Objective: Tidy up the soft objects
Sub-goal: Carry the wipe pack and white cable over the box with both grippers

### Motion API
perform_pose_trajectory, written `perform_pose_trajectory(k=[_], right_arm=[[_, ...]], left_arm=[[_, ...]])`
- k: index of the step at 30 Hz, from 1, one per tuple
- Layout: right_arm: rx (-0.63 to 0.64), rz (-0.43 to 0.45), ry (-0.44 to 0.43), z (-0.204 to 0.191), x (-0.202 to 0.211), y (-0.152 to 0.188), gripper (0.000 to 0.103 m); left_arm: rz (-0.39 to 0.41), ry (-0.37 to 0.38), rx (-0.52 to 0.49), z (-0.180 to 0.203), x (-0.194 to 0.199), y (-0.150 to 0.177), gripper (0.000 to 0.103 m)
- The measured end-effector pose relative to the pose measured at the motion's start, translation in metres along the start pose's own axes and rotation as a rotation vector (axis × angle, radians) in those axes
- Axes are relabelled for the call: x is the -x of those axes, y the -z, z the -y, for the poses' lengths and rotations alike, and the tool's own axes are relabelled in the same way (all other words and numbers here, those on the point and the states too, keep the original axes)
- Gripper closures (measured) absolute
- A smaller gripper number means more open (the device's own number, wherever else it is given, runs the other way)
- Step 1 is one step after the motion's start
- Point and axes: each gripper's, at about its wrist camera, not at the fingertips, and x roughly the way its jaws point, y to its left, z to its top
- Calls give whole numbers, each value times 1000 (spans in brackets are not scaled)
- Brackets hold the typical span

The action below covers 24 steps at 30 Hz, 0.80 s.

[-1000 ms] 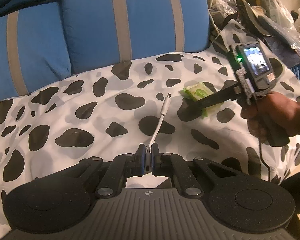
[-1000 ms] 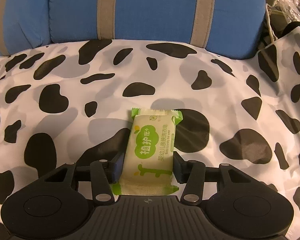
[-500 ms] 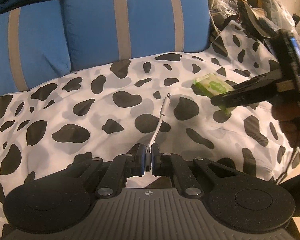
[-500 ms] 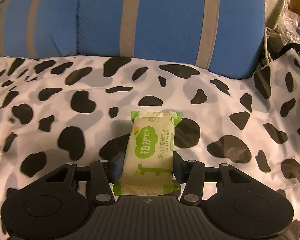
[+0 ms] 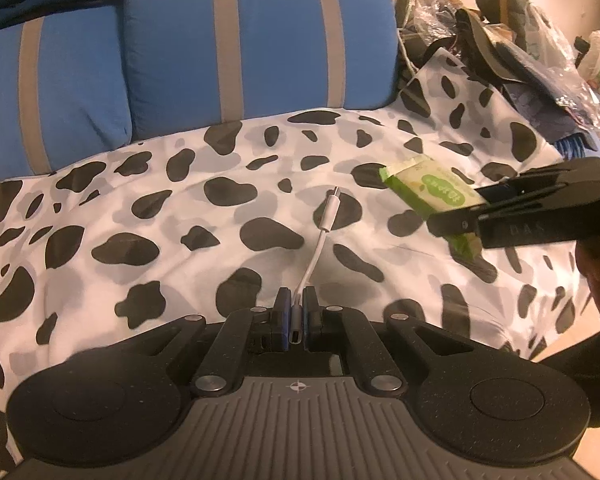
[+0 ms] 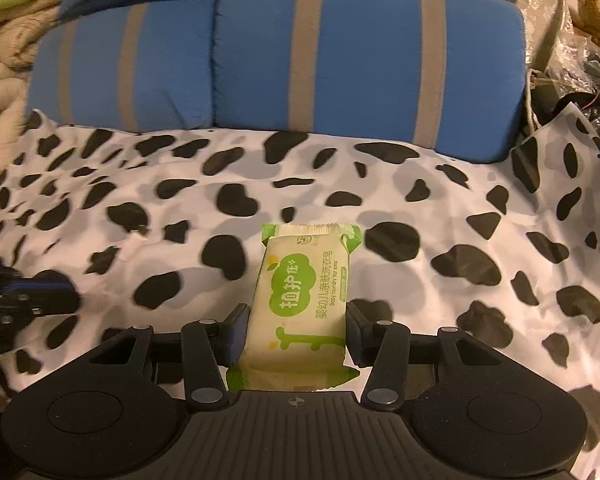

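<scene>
The soap packet (image 6: 304, 300) was clamped crosswise in the right gripper (image 6: 296, 332), apparently lifted clear of the spotted bedspread (image 6: 440, 208) for carrying; the white adapter cable (image 5: 320, 240) was pinched in the left gripper (image 5: 296, 316).

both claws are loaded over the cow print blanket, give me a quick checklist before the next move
1. Right claw pads pressed on both long sides of the green and cream wrapped baby laundry soap bar: ok.
2. Soap bar clear of the black and white cow print blanket: ok, it hangs above it in the left wrist view.
3. Left claw shut on the grey plug end of the short white adapter cable: ok.
4. Cable's free connector off the blanket: cannot tell.
5. The two claws apart from each other: ok.
6. A drop-off place for either item in view: not ok, none is evident.
</scene>
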Motion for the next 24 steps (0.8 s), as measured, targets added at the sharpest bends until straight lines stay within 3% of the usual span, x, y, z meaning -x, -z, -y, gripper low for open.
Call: perform_pose_trajectory(k=[24], right_arm=[[-30, -49, -43, -28, 80, 81, 51]], left_arm=[[-49, 46, 118, 33, 63, 71, 97]])
